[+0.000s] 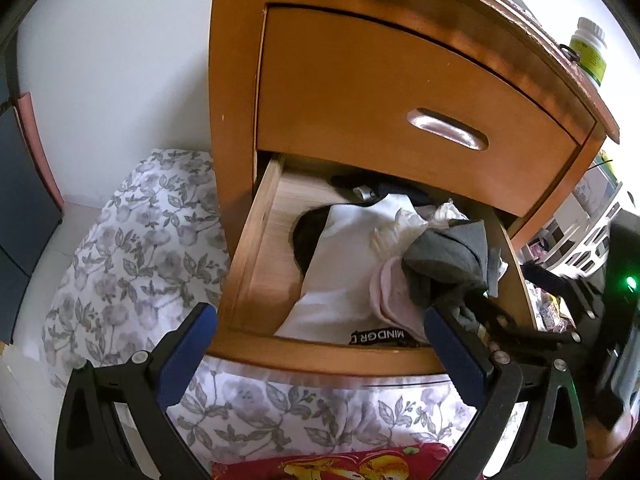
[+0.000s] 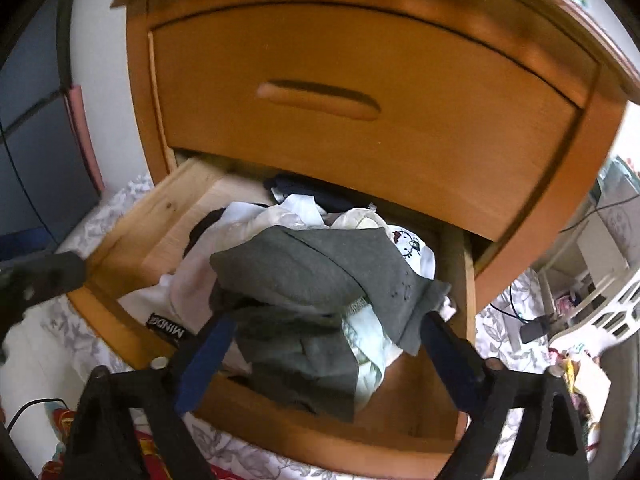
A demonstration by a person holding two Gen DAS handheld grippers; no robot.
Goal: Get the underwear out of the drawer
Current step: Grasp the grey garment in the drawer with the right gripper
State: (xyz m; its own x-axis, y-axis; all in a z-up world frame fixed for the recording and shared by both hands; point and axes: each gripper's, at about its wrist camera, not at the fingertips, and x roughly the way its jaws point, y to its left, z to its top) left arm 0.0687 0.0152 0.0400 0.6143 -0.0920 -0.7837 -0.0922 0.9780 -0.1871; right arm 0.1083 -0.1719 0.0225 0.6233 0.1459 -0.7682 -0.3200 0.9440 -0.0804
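Grey underwear [image 2: 316, 280] lies heaped between the right gripper's [image 2: 326, 334] spread fingers [image 2: 208, 350]; drawer [image 2: 132, 240] open.

Soft daylight, glare on the upper drawer front [image 1: 400, 92]; fisheye edges bend, right wrist view slightly blurred

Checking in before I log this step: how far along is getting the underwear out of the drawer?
Done: the lower drawer is pulled open, clothes exposed. In hand: the right gripper has its fingers spread around the grey underwear on top of the pile; whether they have it pinched isn't clear. The left gripper is open and holds nothing. Left: lift the grey piece clear of the drawer.
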